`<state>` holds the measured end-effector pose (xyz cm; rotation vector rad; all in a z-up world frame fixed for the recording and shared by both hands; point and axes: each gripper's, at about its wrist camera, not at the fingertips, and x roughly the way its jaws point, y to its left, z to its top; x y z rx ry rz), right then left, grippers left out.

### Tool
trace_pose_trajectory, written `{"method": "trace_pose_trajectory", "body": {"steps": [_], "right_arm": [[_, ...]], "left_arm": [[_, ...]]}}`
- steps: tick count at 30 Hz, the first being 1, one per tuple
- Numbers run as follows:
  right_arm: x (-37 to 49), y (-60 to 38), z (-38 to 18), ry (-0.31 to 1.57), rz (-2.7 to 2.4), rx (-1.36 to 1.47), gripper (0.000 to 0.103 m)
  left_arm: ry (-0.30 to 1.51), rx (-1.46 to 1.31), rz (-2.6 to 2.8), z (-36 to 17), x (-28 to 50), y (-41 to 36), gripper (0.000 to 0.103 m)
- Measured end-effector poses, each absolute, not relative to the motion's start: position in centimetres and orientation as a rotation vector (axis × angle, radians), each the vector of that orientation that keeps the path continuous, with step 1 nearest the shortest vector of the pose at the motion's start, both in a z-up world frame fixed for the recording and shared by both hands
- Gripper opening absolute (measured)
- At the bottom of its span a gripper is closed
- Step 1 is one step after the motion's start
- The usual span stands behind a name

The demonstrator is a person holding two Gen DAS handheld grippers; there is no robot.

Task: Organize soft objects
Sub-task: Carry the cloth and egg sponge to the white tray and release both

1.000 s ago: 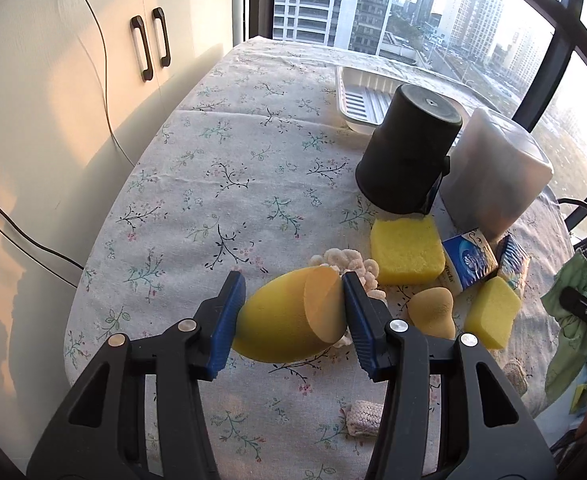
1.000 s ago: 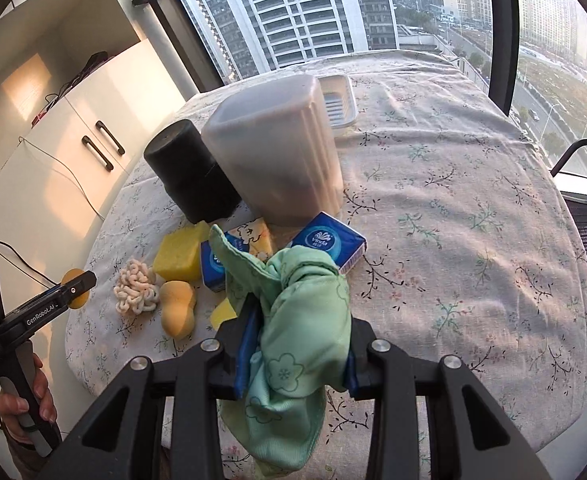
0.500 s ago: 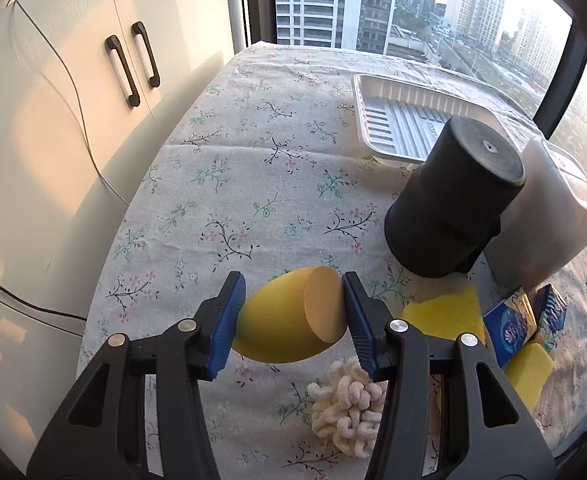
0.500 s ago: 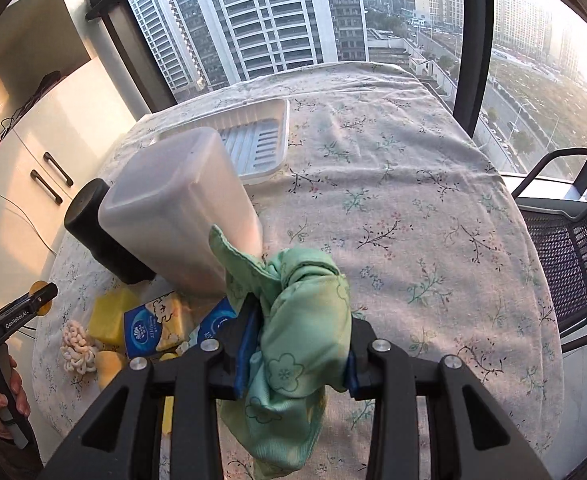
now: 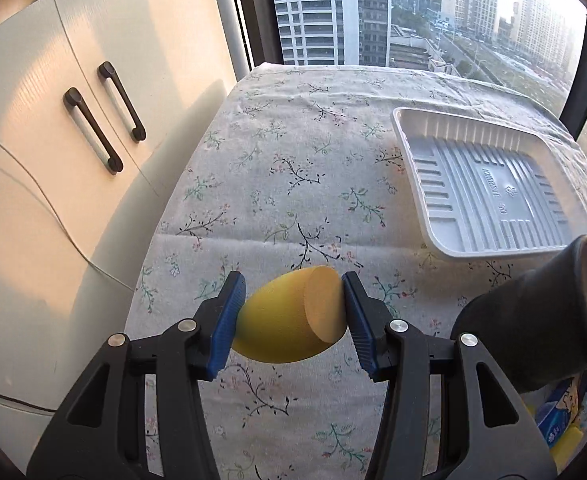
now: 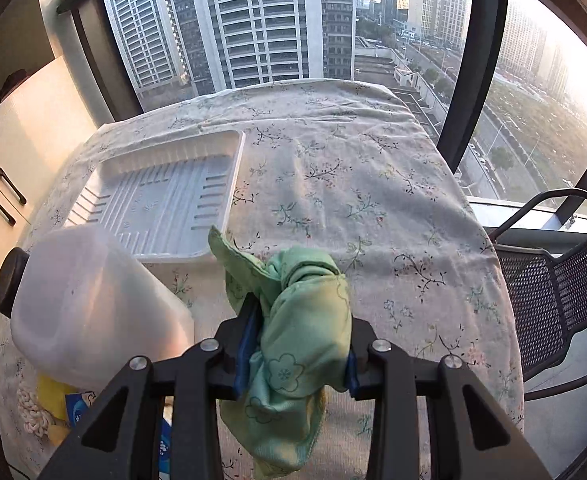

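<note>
Covering the counter (image 6: 373, 184), a floral cloth is being lit by low sun. A white tray (image 5: 489, 192) is being left bare on it, well ahead of both tools. A green cloth (image 6: 305, 340) is being pinched by the right tool (image 6: 297, 356), and a yellow sponge (image 5: 289, 320) is being clamped by the left tool (image 5: 289, 316) above the counter.

Both grippers now nearer the white tray (image 5: 489, 192): left gripper (image 5: 289, 316) with yellow sponge (image 5: 281, 320) past the sponge pile, right gripper (image 6: 297, 344) with green cloth (image 6: 301, 344) beside the tray.
</note>
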<state>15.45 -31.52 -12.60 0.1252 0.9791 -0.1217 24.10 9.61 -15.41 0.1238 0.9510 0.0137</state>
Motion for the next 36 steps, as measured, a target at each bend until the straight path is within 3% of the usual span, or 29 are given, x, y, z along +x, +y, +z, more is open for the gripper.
{"method": "trace_pose_trajectory", "body": {"steps": [12, 23, 36], "right_arm": [[25.0, -28.9, -11.4, 0.956, -0.025, 0.095, 0.038], [30.5, -23.9, -13.4, 1.033, 0.121, -0.045, 0.038], [31.9, -22.2, -18.2, 1.162, 0.275, -0.022, 0.038]], "left_arm": [[0.861, 0.274, -0.105, -15.1, 32.5, 4.3, 0.047], [0.882, 0.4, -0.372, -16.2, 34.6, -1.8, 0.048], [0.941, 0.34, -0.48, -17.5, 35.1, -2.7, 0.052]]}}
